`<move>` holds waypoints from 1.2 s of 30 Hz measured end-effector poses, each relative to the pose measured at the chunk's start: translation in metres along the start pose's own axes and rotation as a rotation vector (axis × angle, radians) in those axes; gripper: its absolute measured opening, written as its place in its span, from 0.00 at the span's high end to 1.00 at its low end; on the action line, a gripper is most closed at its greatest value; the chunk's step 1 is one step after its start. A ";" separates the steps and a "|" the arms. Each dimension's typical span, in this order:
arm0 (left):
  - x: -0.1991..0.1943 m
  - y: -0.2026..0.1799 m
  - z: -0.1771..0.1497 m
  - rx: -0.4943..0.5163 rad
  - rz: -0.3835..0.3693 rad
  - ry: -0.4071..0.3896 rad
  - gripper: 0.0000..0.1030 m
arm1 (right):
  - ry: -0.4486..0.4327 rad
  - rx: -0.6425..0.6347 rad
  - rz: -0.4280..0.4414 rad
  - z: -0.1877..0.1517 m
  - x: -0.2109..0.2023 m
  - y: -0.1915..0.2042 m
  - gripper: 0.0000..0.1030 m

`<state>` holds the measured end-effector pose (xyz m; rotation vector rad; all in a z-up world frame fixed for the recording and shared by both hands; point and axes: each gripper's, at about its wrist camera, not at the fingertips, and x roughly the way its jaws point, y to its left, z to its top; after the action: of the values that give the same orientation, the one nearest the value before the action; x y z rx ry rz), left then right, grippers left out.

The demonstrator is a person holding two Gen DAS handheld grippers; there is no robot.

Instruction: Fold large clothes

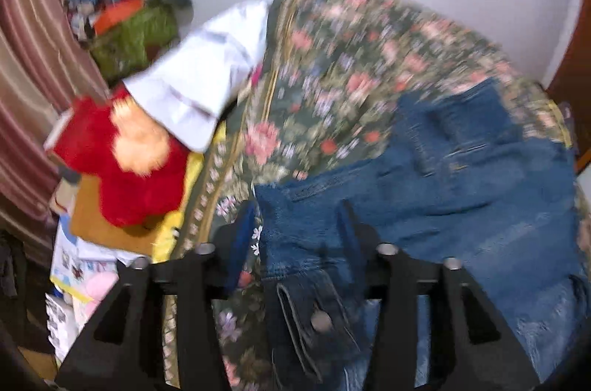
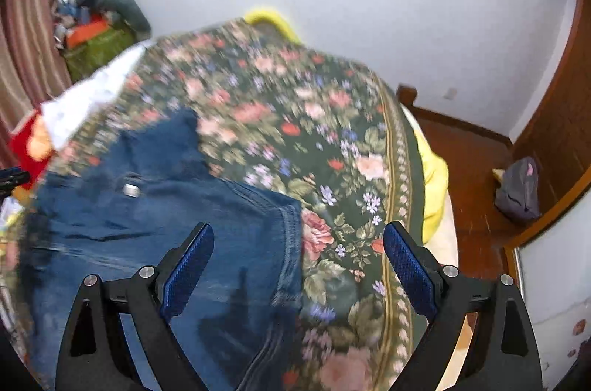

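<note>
A blue denim garment (image 1: 461,184) lies on a floral bedspread (image 1: 332,66). My left gripper (image 1: 299,217) is over its near left edge, with denim between the blue fingers; the jaws stand apart around the cloth, and the view is blurred. In the right wrist view the denim (image 2: 166,206) spreads at the lower left. My right gripper (image 2: 299,239) is open and empty, above the denim's right edge, left finger (image 2: 192,265) over denim, right finger (image 2: 406,265) over the bedspread (image 2: 295,117).
A white garment (image 1: 199,84) and a red plush toy (image 1: 122,162) lie at the bed's left edge. A clutter pile (image 1: 122,21) stands by the striped curtain (image 1: 29,58). A grey bag (image 2: 517,188) sits on the wooden floor (image 2: 472,169) to the right.
</note>
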<state>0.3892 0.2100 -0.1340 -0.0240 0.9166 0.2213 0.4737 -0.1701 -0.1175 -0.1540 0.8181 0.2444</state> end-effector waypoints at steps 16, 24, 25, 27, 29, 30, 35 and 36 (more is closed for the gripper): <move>-0.158 -0.003 -0.092 -0.032 -0.132 -0.158 0.03 | 0.025 0.092 0.249 -0.084 -0.148 0.022 0.00; -0.112 0.030 -0.168 -0.169 -0.127 0.050 0.03 | 0.217 0.233 0.321 -0.156 -0.109 0.009 0.00; -0.103 0.035 -0.179 -0.190 -0.139 0.089 0.03 | 0.255 0.255 0.324 -0.167 -0.100 0.006 0.00; -0.083 0.041 -0.202 -0.231 -0.161 0.167 0.03 | 0.305 0.286 0.326 -0.183 -0.088 0.003 0.00; -0.068 0.043 -0.220 -0.249 -0.166 0.226 0.03 | 0.350 0.312 0.330 -0.200 -0.077 0.001 0.00; -0.058 0.042 -0.233 -0.252 -0.170 0.261 0.03 | 0.365 0.316 0.333 -0.205 -0.074 0.000 0.00; -0.029 0.032 -0.272 -0.274 -0.201 0.364 0.04 | 0.433 0.279 0.386 -0.230 -0.063 0.014 0.11; -0.024 0.029 -0.277 -0.278 -0.208 0.378 0.04 | 0.437 0.275 0.398 -0.233 -0.062 0.017 0.13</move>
<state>0.1514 0.2023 -0.2817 -0.4290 1.2445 0.1507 0.2645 -0.2171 -0.2296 0.2267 1.3077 0.4787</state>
